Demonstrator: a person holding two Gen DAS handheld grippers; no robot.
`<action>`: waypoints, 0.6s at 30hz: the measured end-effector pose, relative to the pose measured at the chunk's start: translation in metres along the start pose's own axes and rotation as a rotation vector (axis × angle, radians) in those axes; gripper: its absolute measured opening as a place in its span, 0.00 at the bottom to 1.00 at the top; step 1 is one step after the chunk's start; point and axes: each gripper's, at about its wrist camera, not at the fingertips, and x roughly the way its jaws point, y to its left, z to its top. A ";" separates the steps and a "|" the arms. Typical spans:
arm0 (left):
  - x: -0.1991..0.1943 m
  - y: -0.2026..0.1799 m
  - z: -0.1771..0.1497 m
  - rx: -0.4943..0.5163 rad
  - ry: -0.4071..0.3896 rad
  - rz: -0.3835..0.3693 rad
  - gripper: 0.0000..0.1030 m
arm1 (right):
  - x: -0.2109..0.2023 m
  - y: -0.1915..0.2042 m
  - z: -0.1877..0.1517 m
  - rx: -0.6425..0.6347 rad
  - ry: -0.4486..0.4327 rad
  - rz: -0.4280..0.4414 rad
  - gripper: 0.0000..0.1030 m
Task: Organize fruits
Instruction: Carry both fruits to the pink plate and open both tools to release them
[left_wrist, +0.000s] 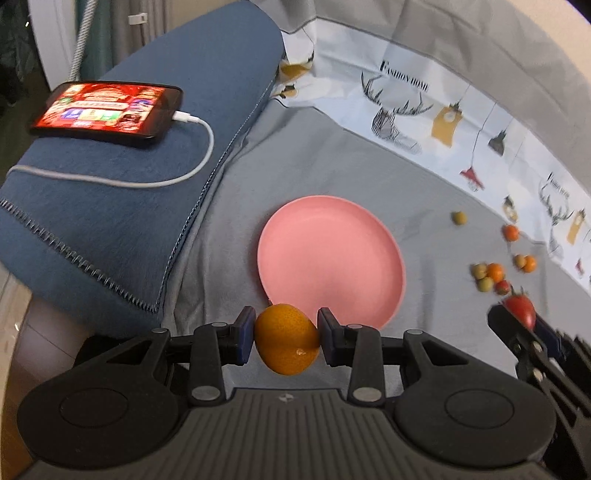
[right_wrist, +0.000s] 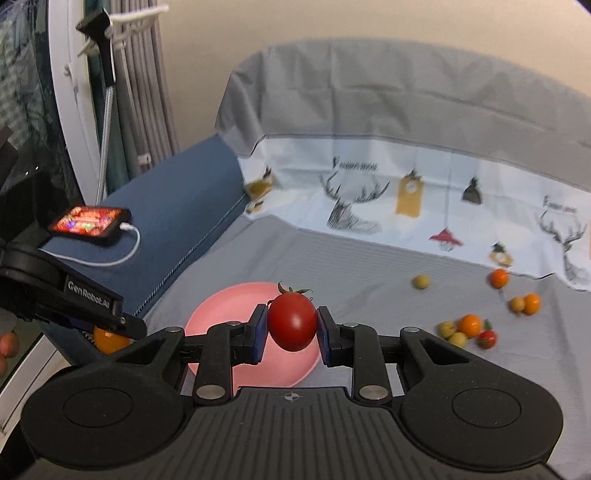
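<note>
My left gripper (left_wrist: 286, 334) is shut on an orange (left_wrist: 286, 339) just in front of the near rim of the empty pink plate (left_wrist: 328, 258). My right gripper (right_wrist: 291, 328) is shut on a red tomato (right_wrist: 292, 321) with a green stem, held above the near side of the plate (right_wrist: 229, 306). In the left wrist view the right gripper (left_wrist: 524, 325) with its tomato (left_wrist: 521, 310) is at the right edge. In the right wrist view the left gripper (right_wrist: 110, 325) with the orange (right_wrist: 109, 341) is at the left. Several small orange, yellow-green and red fruits (right_wrist: 467, 330) lie on the grey cloth to the right.
A lit phone (left_wrist: 107, 109) with a white charging cable (left_wrist: 177, 173) lies on the blue armrest (left_wrist: 129, 192) to the left. A grey sheet with a deer-print band (right_wrist: 369, 199) covers the seat and backrest. More small fruits (left_wrist: 487, 273) lie right of the plate.
</note>
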 end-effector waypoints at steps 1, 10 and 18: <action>0.008 -0.001 0.002 0.015 0.003 0.012 0.39 | 0.012 0.002 0.000 -0.003 0.016 0.004 0.28; 0.072 -0.015 0.021 0.104 0.046 0.073 0.39 | 0.102 0.008 -0.006 -0.009 0.142 0.037 0.28; 0.119 -0.018 0.034 0.142 0.091 0.095 0.39 | 0.149 0.002 -0.014 0.015 0.215 0.049 0.28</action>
